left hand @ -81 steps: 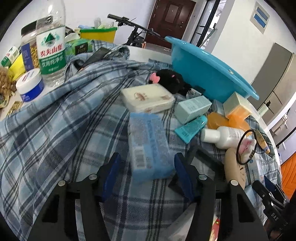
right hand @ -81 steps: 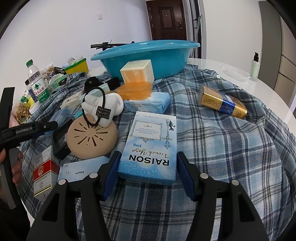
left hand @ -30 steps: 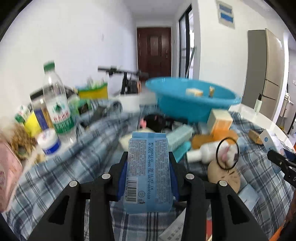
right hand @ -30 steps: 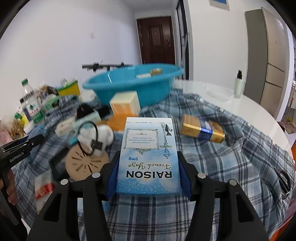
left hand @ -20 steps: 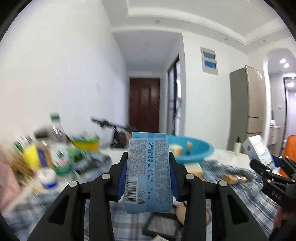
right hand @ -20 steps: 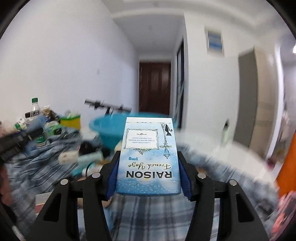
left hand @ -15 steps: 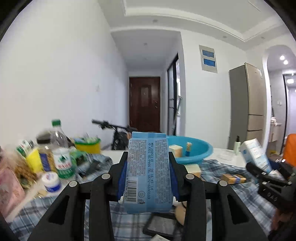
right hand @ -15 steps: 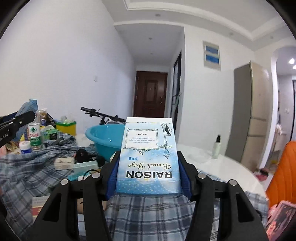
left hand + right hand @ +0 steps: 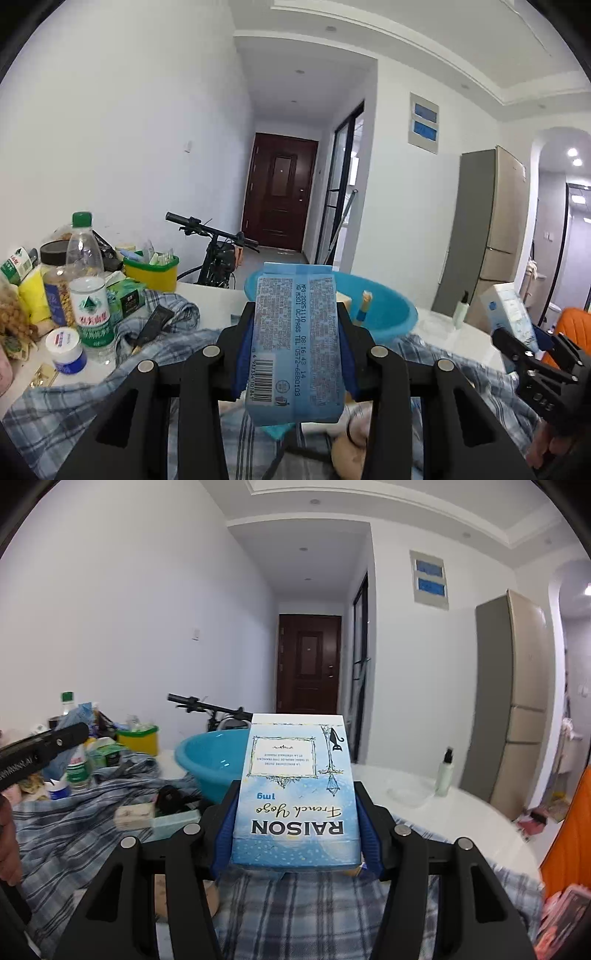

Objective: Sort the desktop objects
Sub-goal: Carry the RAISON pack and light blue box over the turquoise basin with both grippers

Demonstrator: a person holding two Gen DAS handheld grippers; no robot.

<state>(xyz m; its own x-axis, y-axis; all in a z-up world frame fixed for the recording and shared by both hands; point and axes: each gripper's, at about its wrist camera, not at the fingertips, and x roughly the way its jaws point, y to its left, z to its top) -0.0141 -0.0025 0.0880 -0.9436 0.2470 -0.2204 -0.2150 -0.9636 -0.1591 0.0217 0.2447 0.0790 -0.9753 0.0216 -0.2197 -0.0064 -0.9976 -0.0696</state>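
Observation:
My left gripper (image 9: 295, 343) is shut on a light blue tissue pack (image 9: 295, 339) and holds it high above the table, in front of the blue basin (image 9: 388, 314). My right gripper (image 9: 295, 823) is shut on a blue RAISON box (image 9: 297, 790), also lifted, with the basin (image 9: 207, 764) behind it to the left. The right gripper with its box shows at the right edge of the left wrist view (image 9: 513, 325). The left gripper's side shows at the left of the right wrist view (image 9: 40, 753). Two items lie in the basin.
A plaid cloth (image 9: 92, 819) covers the table with several small boxes on it. A water bottle (image 9: 88, 288), jars and a yellow tub (image 9: 151, 269) stand at the left. A spray bottle (image 9: 445, 771) and a white dish (image 9: 406, 794) stand on the bare white table.
Both grippers closed on their items, lifted them off the cloth and tilted up to level. In the last half second both views shifted only slightly.

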